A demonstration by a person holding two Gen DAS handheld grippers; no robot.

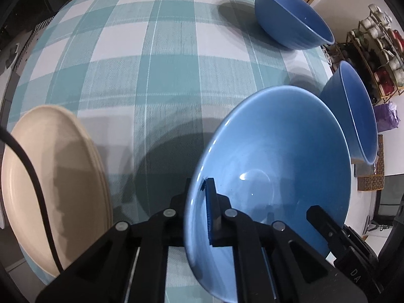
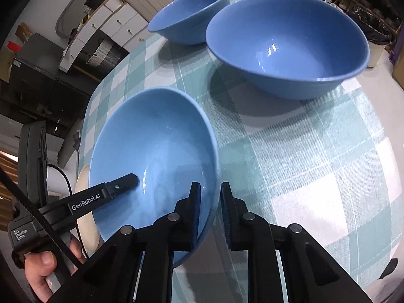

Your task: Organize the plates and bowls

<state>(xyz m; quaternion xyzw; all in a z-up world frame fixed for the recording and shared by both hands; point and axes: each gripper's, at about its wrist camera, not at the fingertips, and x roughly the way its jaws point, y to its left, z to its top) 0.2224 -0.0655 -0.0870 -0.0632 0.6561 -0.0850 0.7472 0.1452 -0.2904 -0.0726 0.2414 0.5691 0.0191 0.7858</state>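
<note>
On the counter (image 2: pixel 315 176) three bowls sat. The nearest bowl (image 2: pixel 156 156) lay before the middle bowl (image 2: pixel 287 45), with the far bowl (image 2: pixel 189 15) behind and left of that. A stack of plates (image 1: pixel 50 189) stood left of the nearest bowl.

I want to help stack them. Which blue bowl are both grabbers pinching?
The lighter blue ceramic bowl closest to you: left gripper and right gripper clamp its opposite rims. The two darker blue bowls stand untouched.
</note>
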